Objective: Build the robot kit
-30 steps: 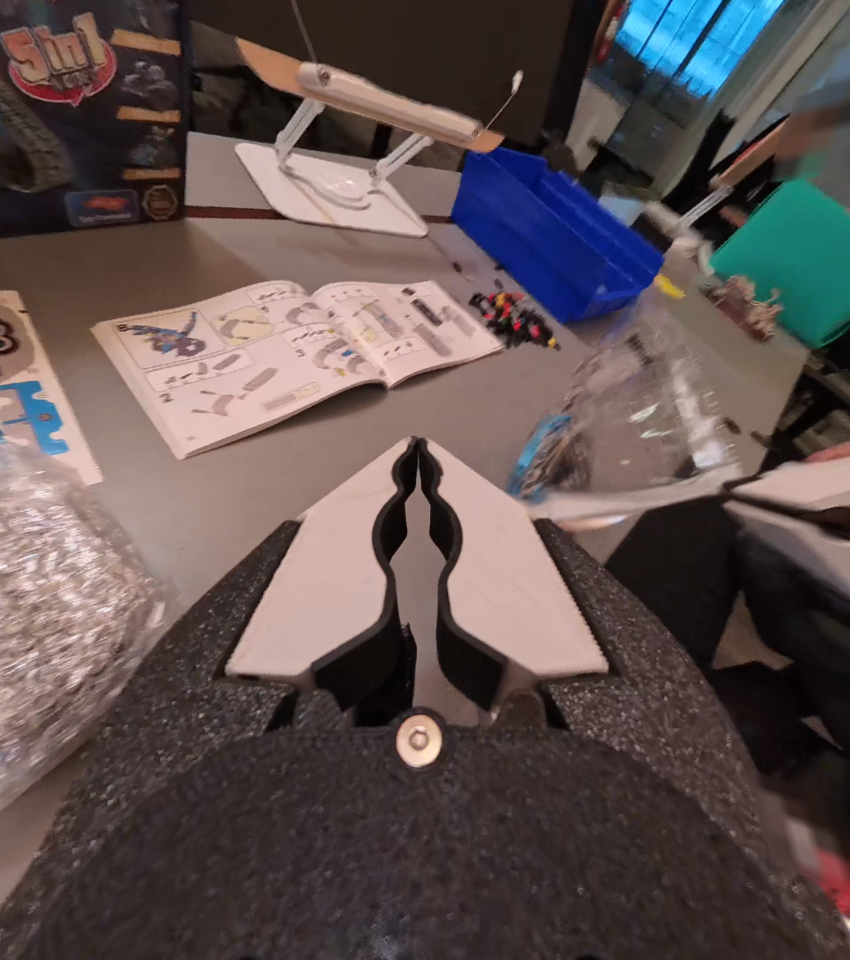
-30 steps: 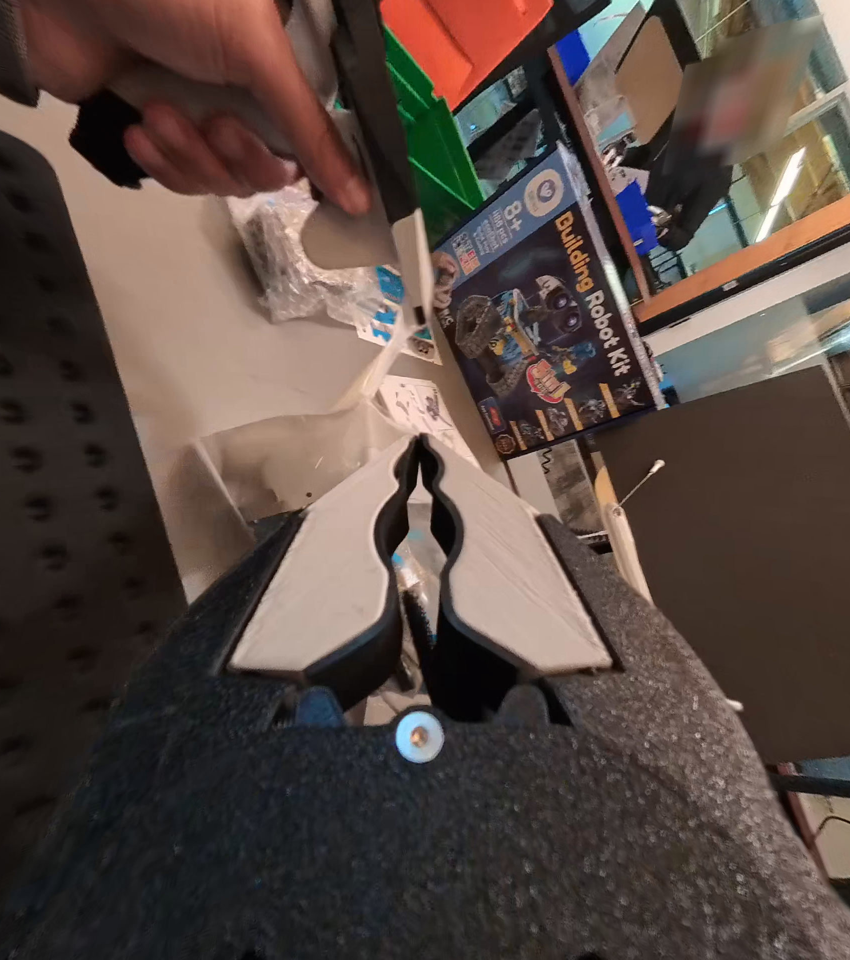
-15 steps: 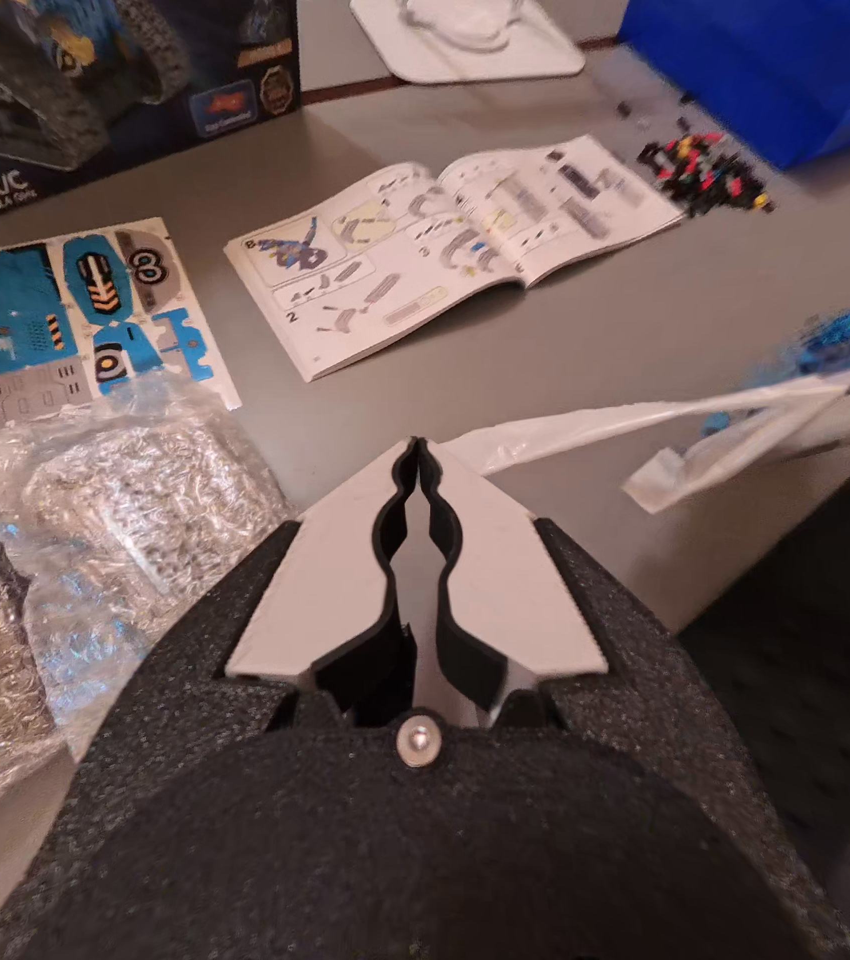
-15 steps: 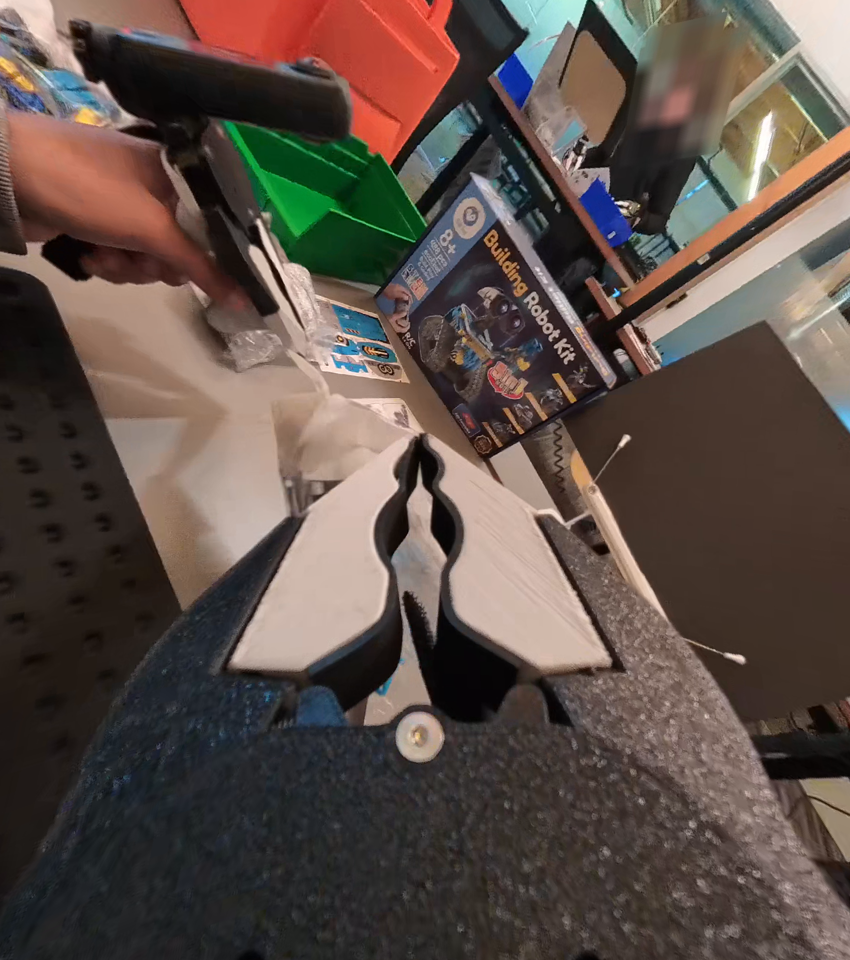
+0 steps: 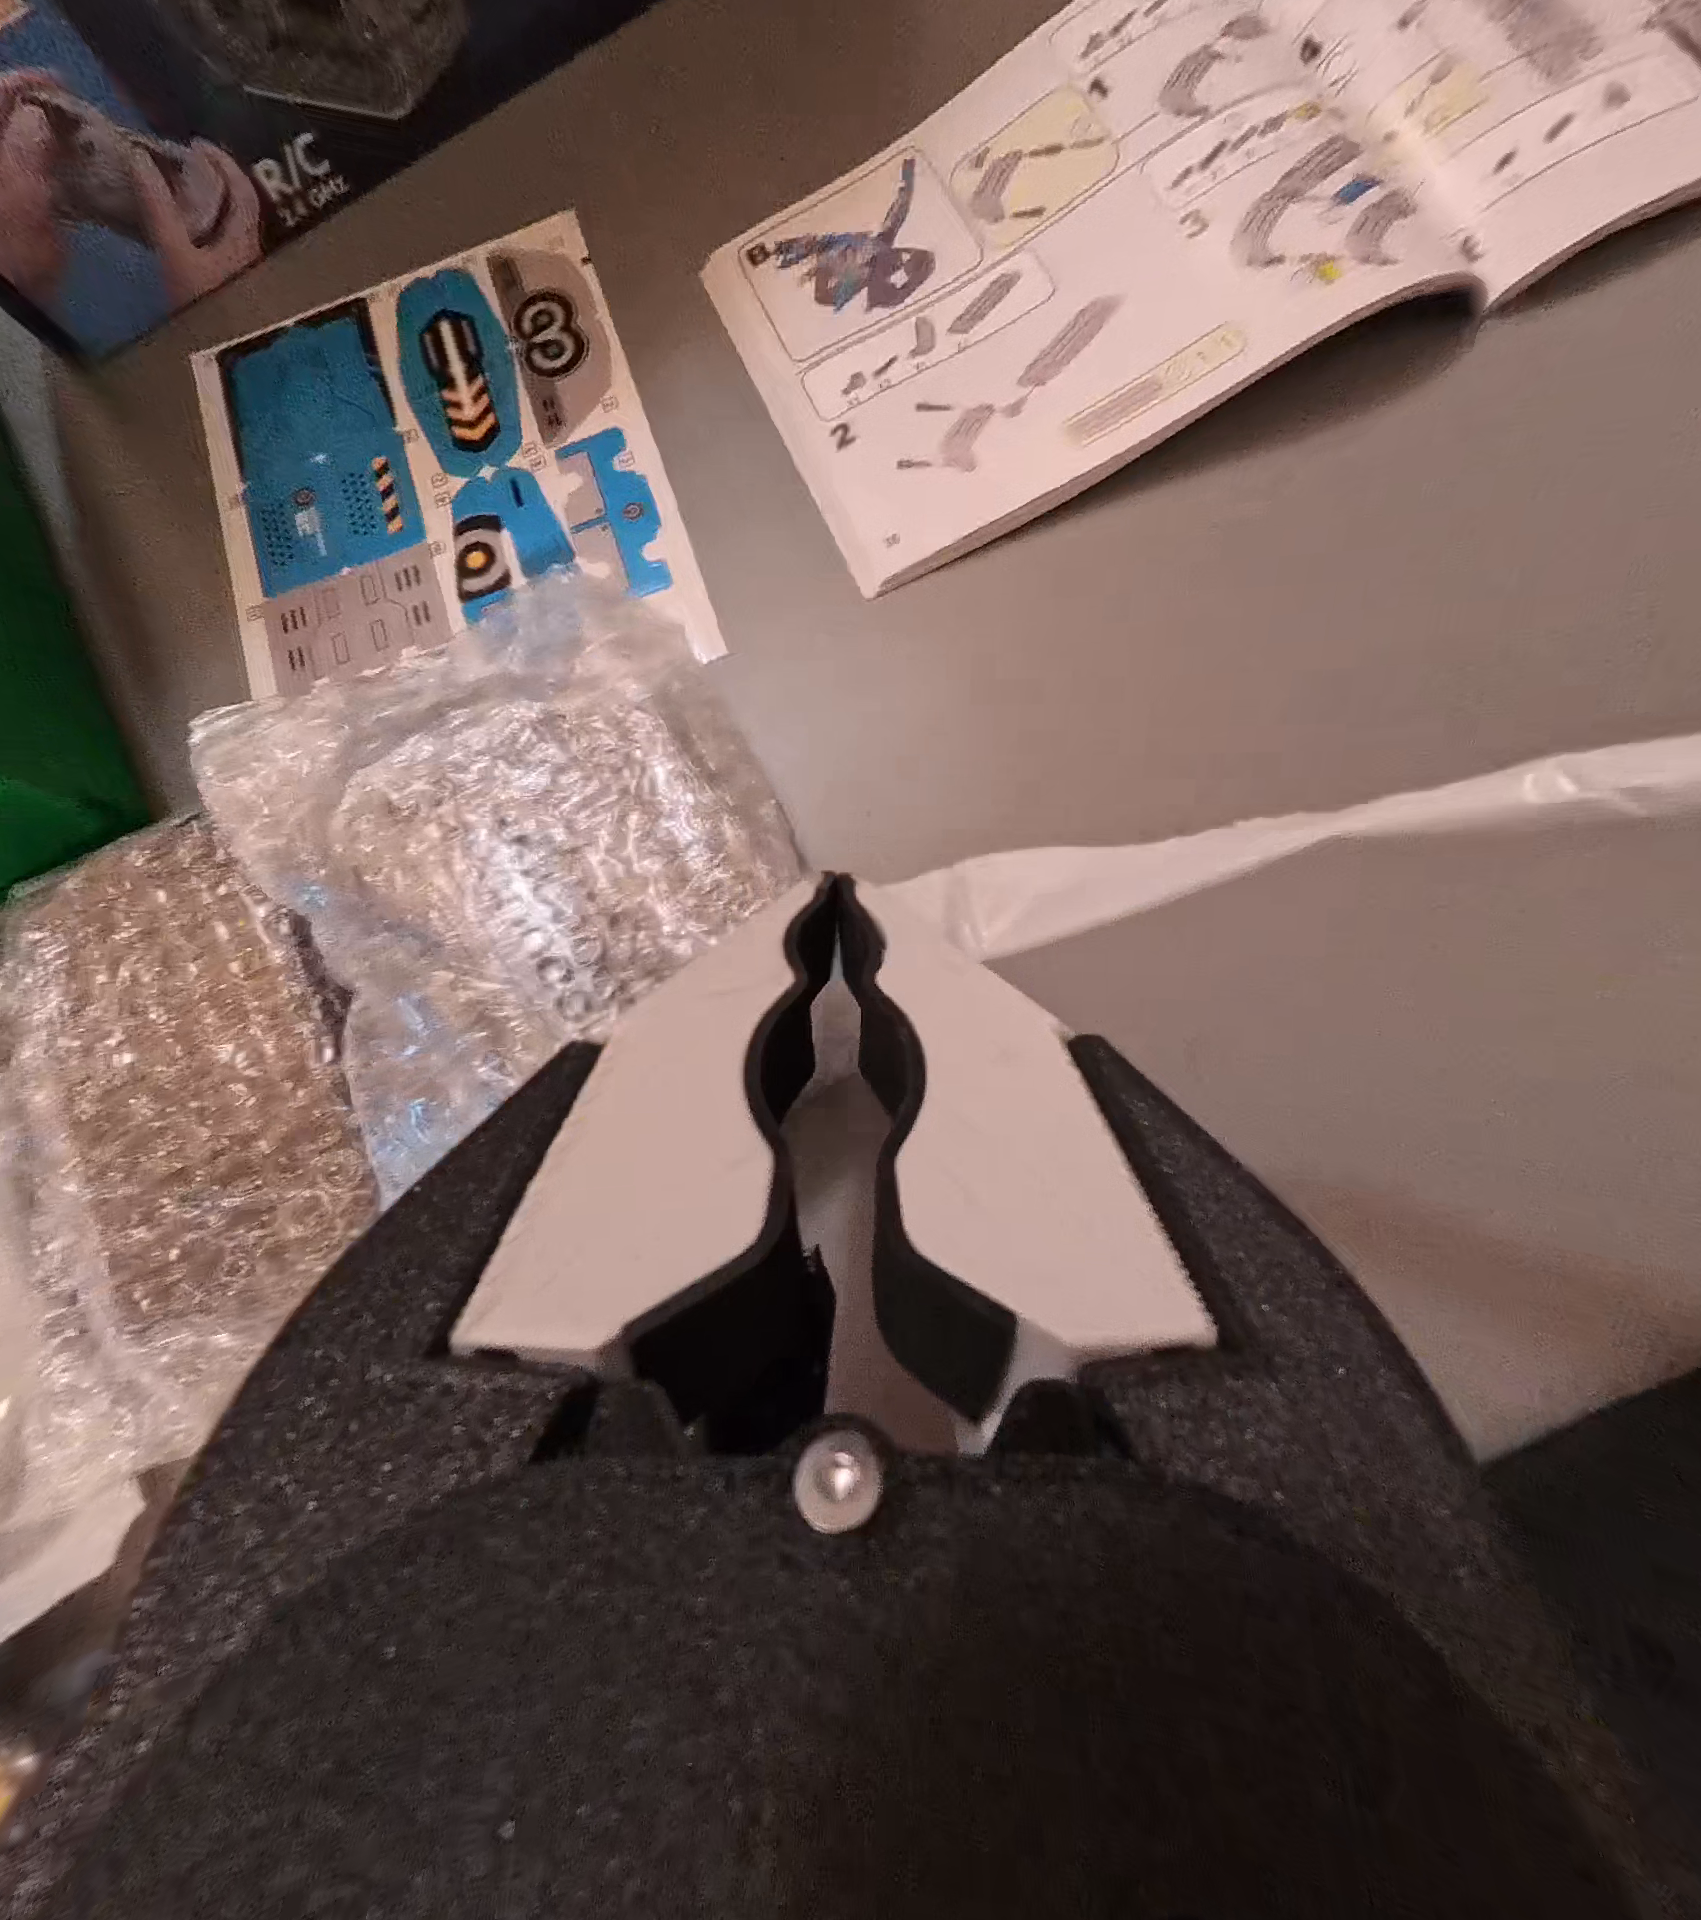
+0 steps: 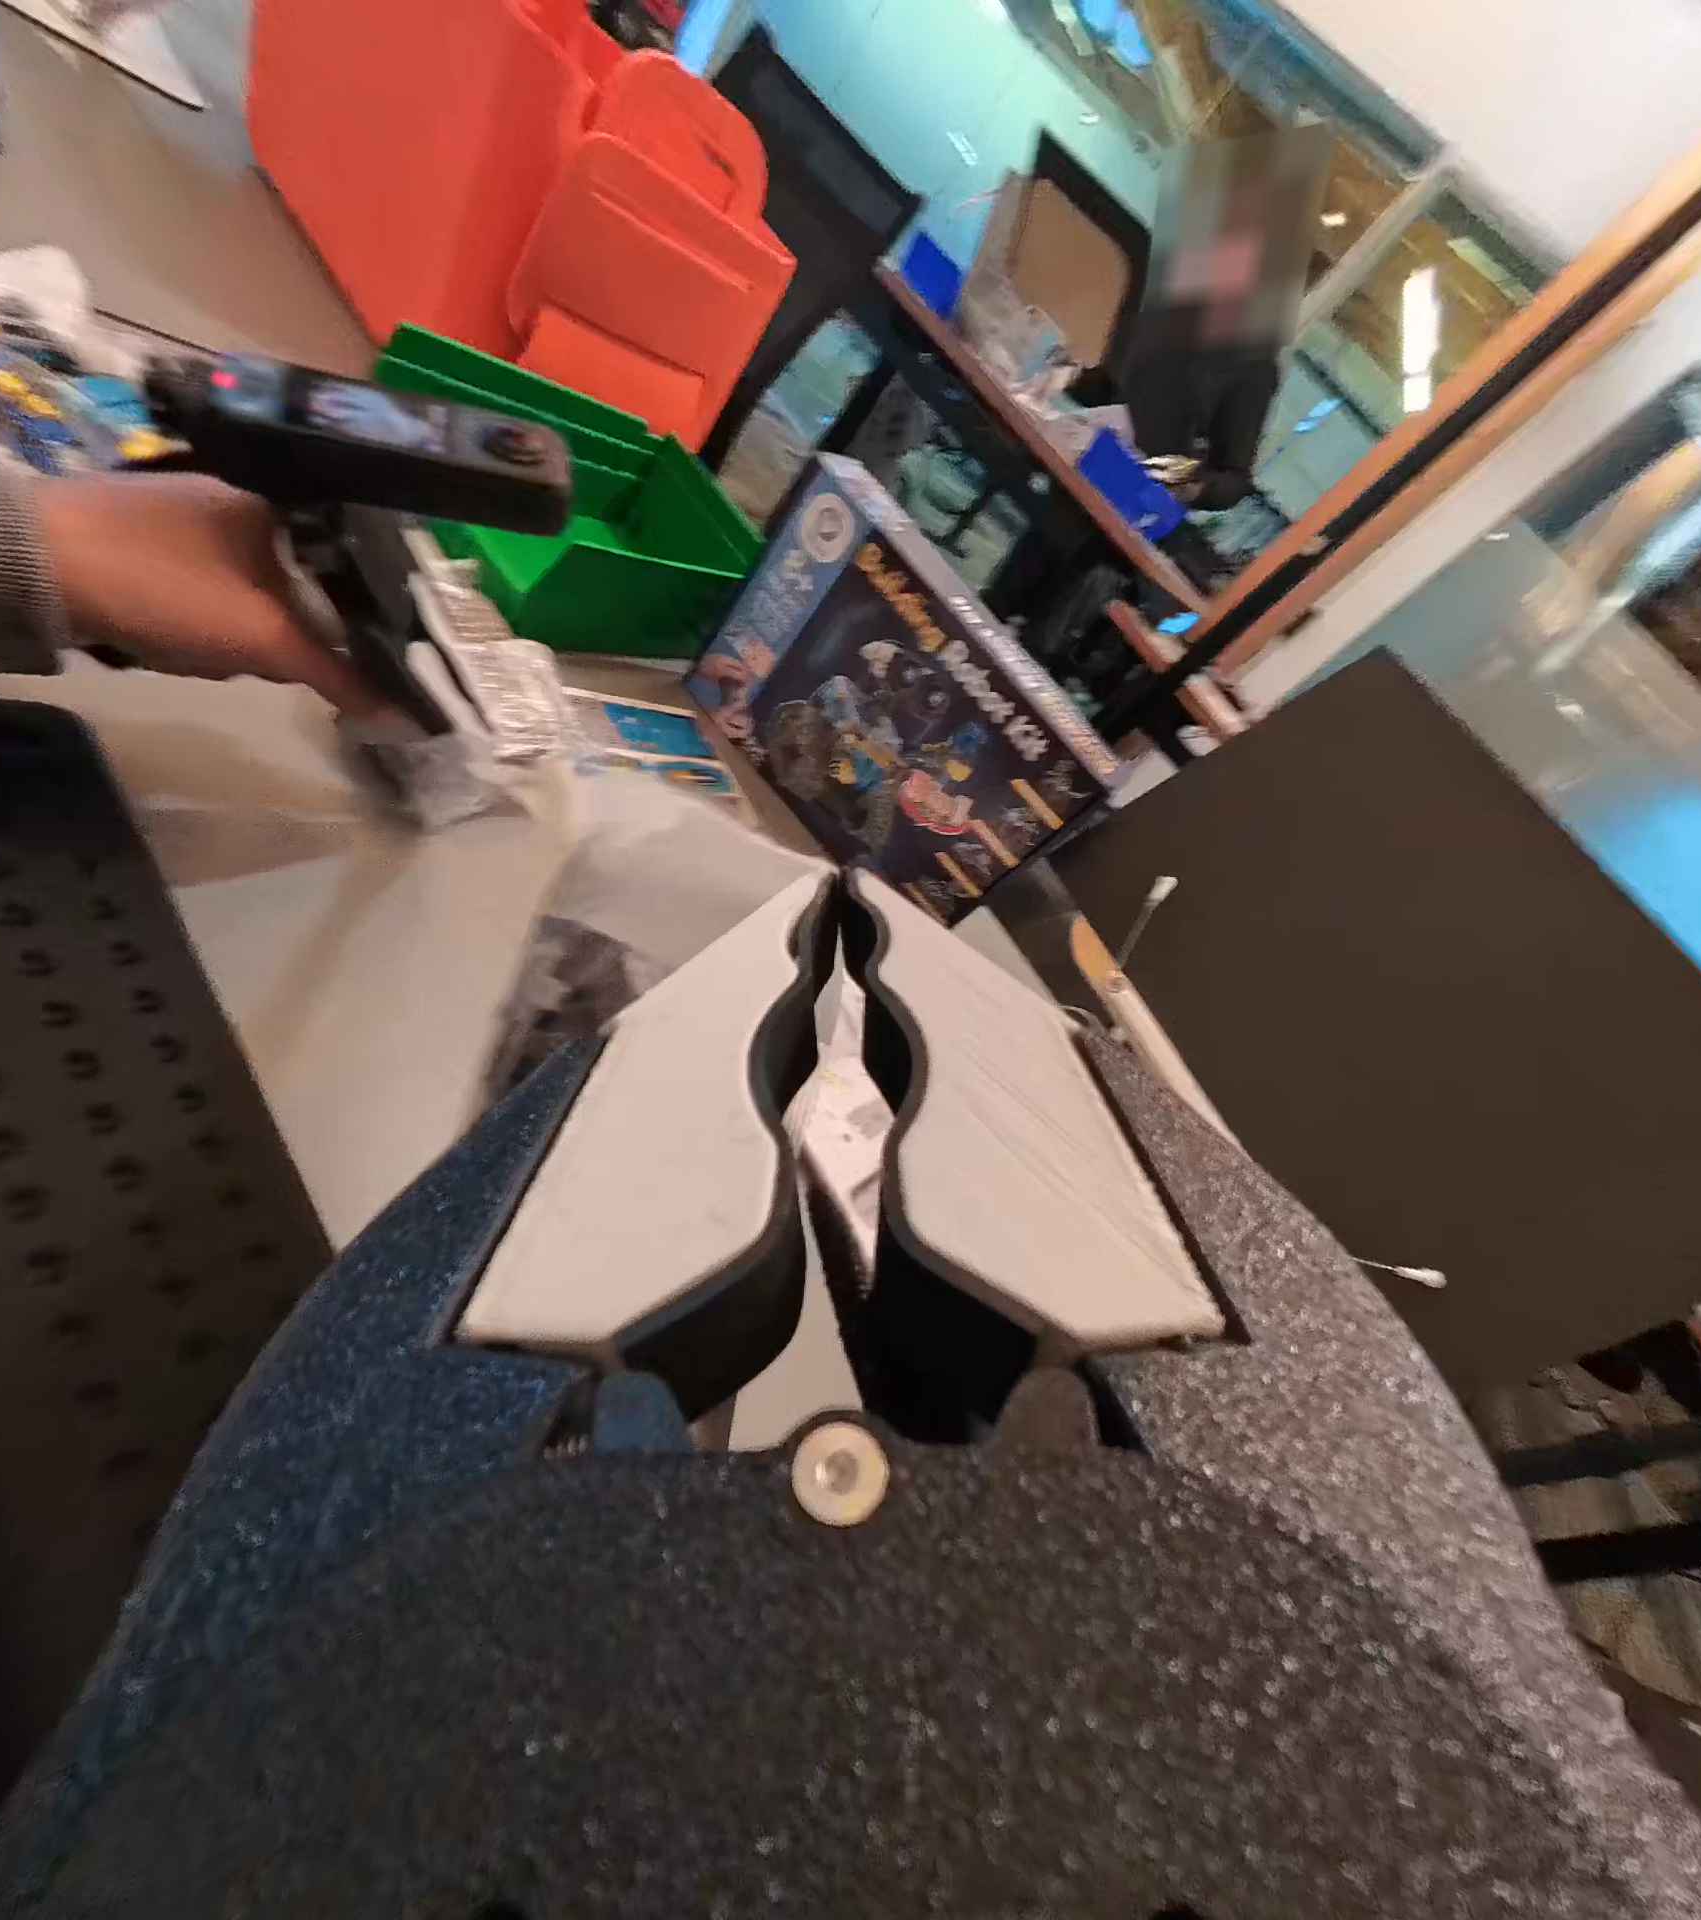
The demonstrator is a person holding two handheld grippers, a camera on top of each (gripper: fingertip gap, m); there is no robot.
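Observation:
My left gripper (image 5: 838,883) is shut on the end of a white plastic bag (image 5: 1345,821), which stretches as a taut strip from its tips to the right edge of the view. My right gripper (image 6: 841,883) is shut on the same bag (image 6: 659,862). The crumpled plastic, with dark parts (image 6: 565,966) inside, hangs just left of its fingertips over the grey table (image 6: 358,997). In the right wrist view the left gripper (image 6: 430,665) shows farther off, held by a hand (image 6: 160,582) above bubble-wrapped packs.
Bubble-wrapped packs (image 5: 513,831) lie left of my left gripper. Behind them are a blue sticker sheet (image 5: 441,436) and an open instruction booklet (image 5: 1189,260). A kit box (image 6: 908,707), a green bin (image 6: 607,530) and orange bins (image 6: 534,208) stand at the back. A black perforated surface (image 6: 46,1091) is at the left.
My left gripper has moved left and lower toward the bubble-wrapped packs, drawing the plastic out into a long strip. The right gripper's view has swung more upright.

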